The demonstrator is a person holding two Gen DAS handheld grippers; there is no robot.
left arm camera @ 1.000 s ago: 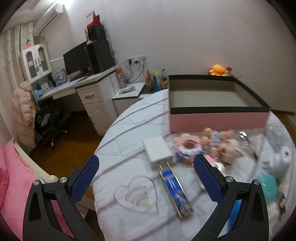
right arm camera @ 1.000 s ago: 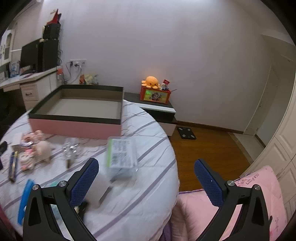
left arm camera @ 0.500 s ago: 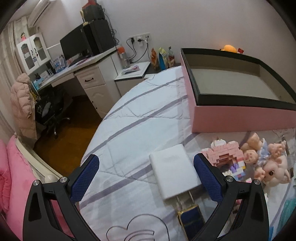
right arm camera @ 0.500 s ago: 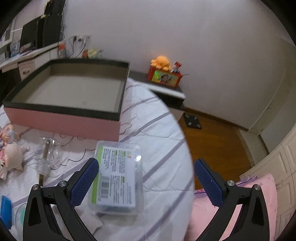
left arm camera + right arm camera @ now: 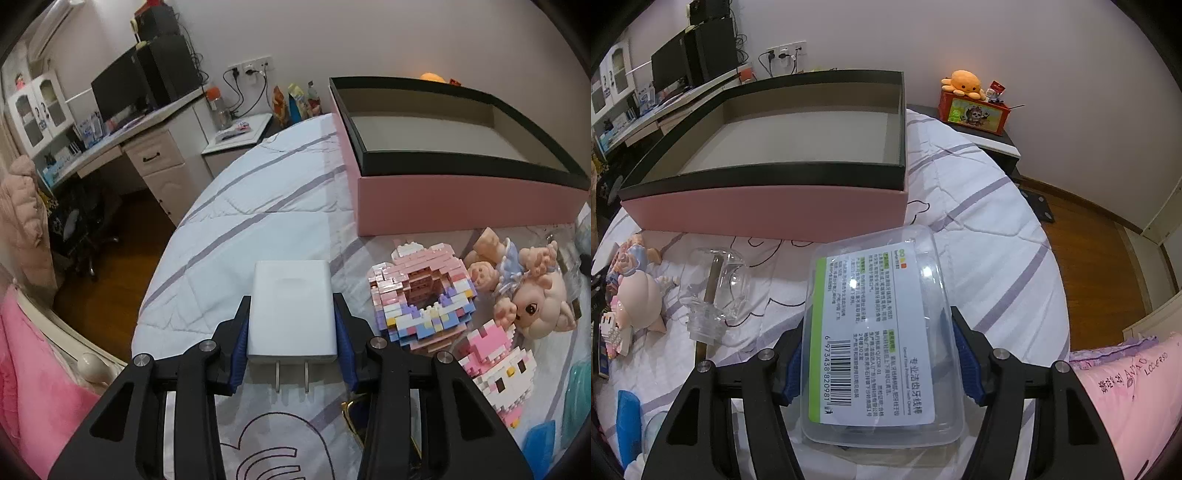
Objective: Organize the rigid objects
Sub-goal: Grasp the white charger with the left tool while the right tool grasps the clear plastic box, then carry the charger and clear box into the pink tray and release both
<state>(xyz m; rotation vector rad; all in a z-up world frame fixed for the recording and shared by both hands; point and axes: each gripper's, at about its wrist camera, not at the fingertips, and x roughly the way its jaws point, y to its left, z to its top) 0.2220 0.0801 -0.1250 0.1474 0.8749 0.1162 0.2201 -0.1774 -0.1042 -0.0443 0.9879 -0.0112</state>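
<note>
A white plug-in charger lies flat on the striped bedspread with its two prongs toward the camera. My left gripper straddles it, jaws closing, blue pads against both its long sides. A clear plastic box with a green-and-white barcode label sits between the fingers of my right gripper. Those jaws are closing too, pads touching its sides. An open pink box with a black rim stands empty just beyond both.
Pastel brick models, dolls and a brick cat figure lie right of the charger. A glass bottle lies left of the plastic box. The bed edge drops to wood floor; a desk stands far left.
Both grippers came down and forward over the bed. The left jaws narrowed from wide onto the charger, the right jaws onto the clear plastic box.
</note>
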